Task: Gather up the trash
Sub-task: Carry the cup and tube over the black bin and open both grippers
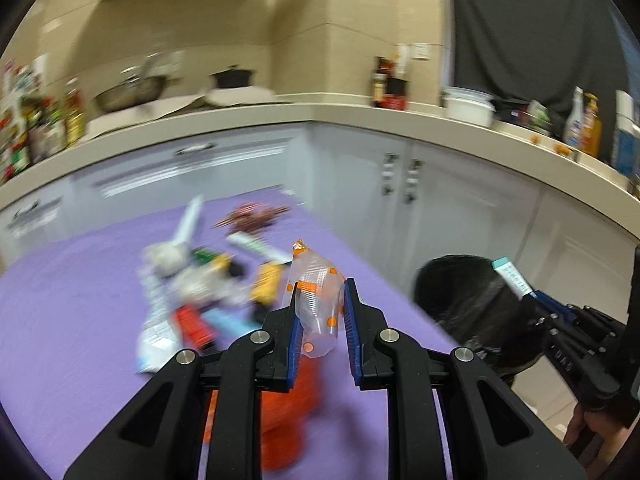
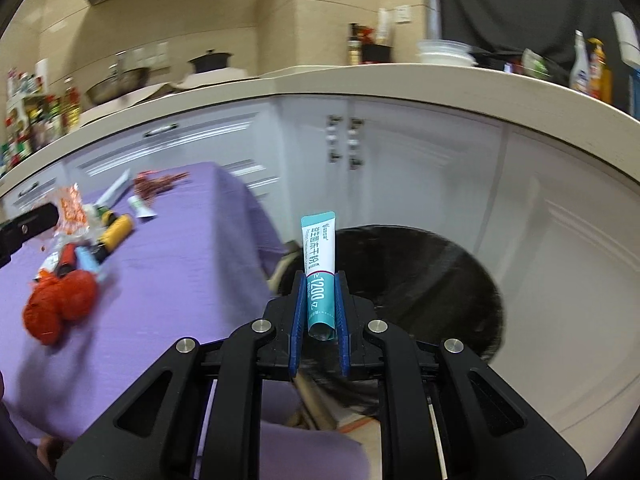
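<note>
Right gripper (image 2: 320, 280) clamping teal sachet (image 2: 319, 264) narrow, long axis running forward past fingertips. Black-lined bin (image 2: 420, 280) lying straight ahead, below tips, nearer right hand. Left gripper (image 1: 322, 292) pinching clear orange-dotted wrapper (image 1: 316, 304); bin (image 1: 464, 296) sitting off right of its jaws. Trash pile (image 1: 200, 288) waiting on purple tablecloth (image 1: 80, 300).
</note>
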A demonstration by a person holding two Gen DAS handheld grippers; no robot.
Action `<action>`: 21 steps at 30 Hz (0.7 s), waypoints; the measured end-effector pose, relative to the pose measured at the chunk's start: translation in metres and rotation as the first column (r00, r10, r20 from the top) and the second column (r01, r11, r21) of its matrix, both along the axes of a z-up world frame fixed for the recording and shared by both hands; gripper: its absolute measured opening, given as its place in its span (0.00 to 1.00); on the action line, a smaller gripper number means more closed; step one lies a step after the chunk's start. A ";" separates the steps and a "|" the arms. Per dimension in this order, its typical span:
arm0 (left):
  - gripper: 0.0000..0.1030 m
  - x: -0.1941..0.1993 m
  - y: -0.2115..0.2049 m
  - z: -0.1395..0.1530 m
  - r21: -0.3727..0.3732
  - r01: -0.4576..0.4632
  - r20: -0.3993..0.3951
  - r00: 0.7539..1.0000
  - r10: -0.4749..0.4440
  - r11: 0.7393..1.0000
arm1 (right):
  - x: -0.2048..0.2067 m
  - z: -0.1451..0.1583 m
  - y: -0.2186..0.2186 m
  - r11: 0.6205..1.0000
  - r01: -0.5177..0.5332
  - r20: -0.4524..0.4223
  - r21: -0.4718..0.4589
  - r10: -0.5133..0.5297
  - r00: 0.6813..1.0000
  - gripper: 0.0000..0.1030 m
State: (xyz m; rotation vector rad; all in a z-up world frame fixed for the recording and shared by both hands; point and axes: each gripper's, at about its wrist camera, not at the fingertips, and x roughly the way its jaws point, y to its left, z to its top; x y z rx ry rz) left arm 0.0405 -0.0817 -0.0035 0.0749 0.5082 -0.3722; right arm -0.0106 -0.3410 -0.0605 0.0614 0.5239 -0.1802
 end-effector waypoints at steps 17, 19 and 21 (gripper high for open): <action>0.19 0.038 -0.158 -0.038 0.067 0.219 -0.121 0.970 -0.210 0.974 | 0.012 -0.030 -0.089 0.989 0.140 -0.048 0.047 -0.138 0.989 0.14; 0.20 0.042 -0.165 -0.043 0.078 0.225 -0.130 0.968 -0.214 0.971 | 0.014 -0.036 -0.093 0.987 0.151 -0.055 0.049 -0.148 0.987 0.16; 0.26 0.050 -0.171 -0.051 0.084 0.227 -0.162 0.964 -0.212 0.970 | 0.018 -0.040 -0.097 0.985 0.161 -0.064 0.056 -0.158 0.985 0.31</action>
